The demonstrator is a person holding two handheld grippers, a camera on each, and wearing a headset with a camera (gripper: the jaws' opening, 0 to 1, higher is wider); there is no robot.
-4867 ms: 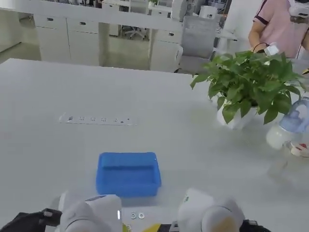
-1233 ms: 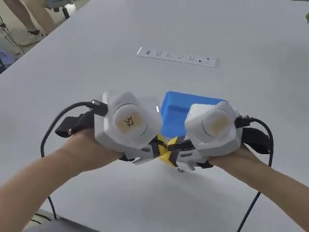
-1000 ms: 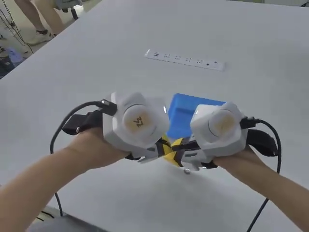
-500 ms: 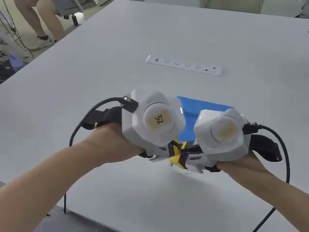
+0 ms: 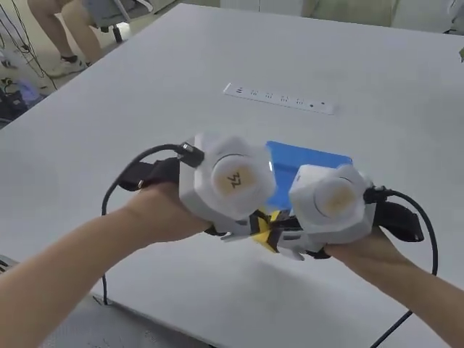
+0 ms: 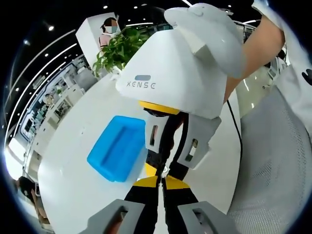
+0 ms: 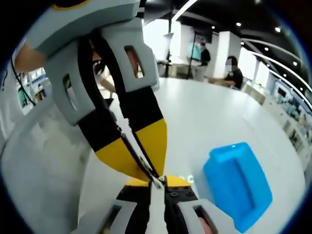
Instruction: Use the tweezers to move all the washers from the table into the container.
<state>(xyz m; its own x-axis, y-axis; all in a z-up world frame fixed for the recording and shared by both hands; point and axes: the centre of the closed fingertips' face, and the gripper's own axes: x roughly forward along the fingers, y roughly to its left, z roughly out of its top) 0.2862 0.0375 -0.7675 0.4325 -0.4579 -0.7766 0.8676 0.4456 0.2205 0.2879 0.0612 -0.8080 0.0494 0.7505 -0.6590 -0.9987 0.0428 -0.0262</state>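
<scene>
Both grippers are held tip to tip above the white table (image 5: 145, 87), just in front of the blue container (image 5: 312, 161). My left gripper (image 5: 257, 221) points right and my right gripper (image 5: 275, 233) points left. In the right gripper view, thin metal tweezers (image 7: 132, 146) run between the yellow-tipped jaws of the left gripper (image 7: 146, 163), which are shut on them. The tweezers' end reaches into the tips of my right gripper (image 7: 157, 187), also shut. The left gripper view has my left gripper (image 6: 161, 184) meeting the right gripper (image 6: 158, 163), with the container (image 6: 117, 153) beside them.
A white power strip (image 5: 279, 99) lies on the table beyond the container (image 7: 239, 187). The table's near edge runs below my forearms. A chair and a person's legs (image 5: 65, 29) stand at the far left. A potted plant (image 6: 119, 48) stands farther along the table.
The head camera has dropped from the room to the grippers. Over the last second the two grippers stay tip to tip, and the left one has shifted slightly right, closer to the right one.
</scene>
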